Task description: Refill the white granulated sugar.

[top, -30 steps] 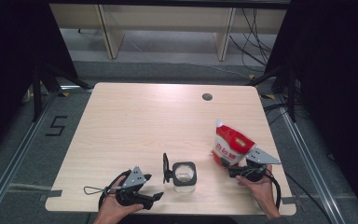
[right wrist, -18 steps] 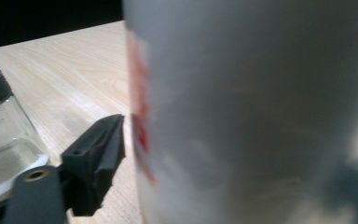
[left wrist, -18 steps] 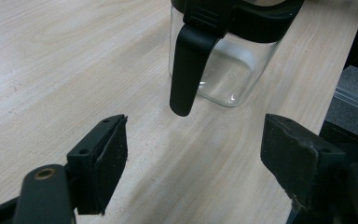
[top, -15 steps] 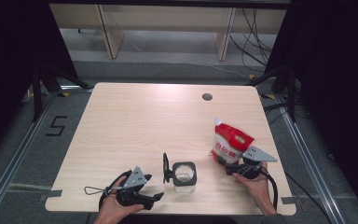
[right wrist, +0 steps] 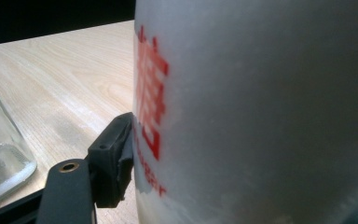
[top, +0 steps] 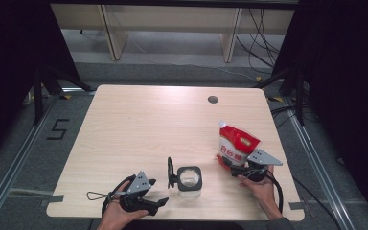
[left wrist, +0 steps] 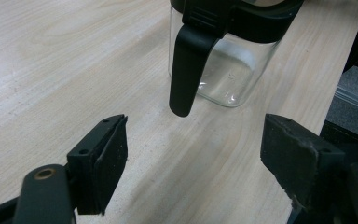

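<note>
Right gripper [top: 232,165] jaws just closing onto red pouch [top: 236,145], left gripper [top: 155,204] jaws released, facing glass jar [top: 190,181]

Black grippers [top: 160,203], grey three-cornered plates, black looping cables, worn finger pads [left wrist: 112,161]

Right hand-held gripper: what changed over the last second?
The right hand-held gripper has just been closing its jaws around the red-and-white bag; one pad now touches it. The bag itself barely shifted. Left hand-held gripper, open, and glass jar stayed put.
</note>
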Action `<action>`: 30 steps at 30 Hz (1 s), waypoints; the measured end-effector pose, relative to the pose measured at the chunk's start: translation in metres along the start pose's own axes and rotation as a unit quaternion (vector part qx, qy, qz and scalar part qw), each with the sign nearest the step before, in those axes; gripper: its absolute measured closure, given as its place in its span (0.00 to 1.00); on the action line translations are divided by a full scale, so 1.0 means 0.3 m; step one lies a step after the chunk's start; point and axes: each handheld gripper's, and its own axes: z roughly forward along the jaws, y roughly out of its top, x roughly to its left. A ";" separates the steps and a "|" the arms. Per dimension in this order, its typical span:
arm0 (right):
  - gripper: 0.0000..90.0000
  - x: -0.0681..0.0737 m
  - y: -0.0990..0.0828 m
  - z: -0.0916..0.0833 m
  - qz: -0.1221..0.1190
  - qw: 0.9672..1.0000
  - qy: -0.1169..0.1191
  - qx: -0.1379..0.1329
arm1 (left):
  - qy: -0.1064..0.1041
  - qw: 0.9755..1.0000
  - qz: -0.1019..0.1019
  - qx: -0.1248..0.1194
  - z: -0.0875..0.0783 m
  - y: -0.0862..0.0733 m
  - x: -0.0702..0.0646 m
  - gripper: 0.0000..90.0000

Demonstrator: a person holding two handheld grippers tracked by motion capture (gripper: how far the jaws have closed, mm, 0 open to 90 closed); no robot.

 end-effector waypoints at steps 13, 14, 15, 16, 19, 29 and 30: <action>0.40 0.008 0.009 0.000 0.005 1.000 -0.004 0.013 | -0.004 1.000 -0.022 -0.013 0.007 -0.002 -0.016 0.25; 0.40 0.008 0.009 0.000 0.005 1.000 -0.004 0.013 | -0.004 1.000 -0.022 -0.013 0.007 -0.002 -0.016 0.25; 0.40 0.012 0.011 -0.002 0.010 1.000 -0.004 0.016 | -0.008 1.000 -0.026 -0.013 0.007 -0.001 -0.016 0.25; 0.41 0.015 0.011 -0.004 0.011 1.000 -0.004 0.017 | -0.003 1.000 -0.008 -0.010 0.002 -0.001 -0.008 0.25; 0.42 0.023 0.018 -0.011 0.000 1.000 -0.009 0.020 | -0.002 1.000 -0.016 -0.021 0.002 -0.002 -0.012 0.25; 0.44 0.048 0.035 -0.052 -0.055 0.997 -0.029 0.037 | -0.001 1.000 -0.019 -0.020 -0.008 -0.005 0.001 0.25; 0.44 0.047 0.041 -0.061 -0.064 0.997 -0.028 0.034 | 0.001 0.999 -0.030 -0.024 -0.008 -0.006 -0.001 0.25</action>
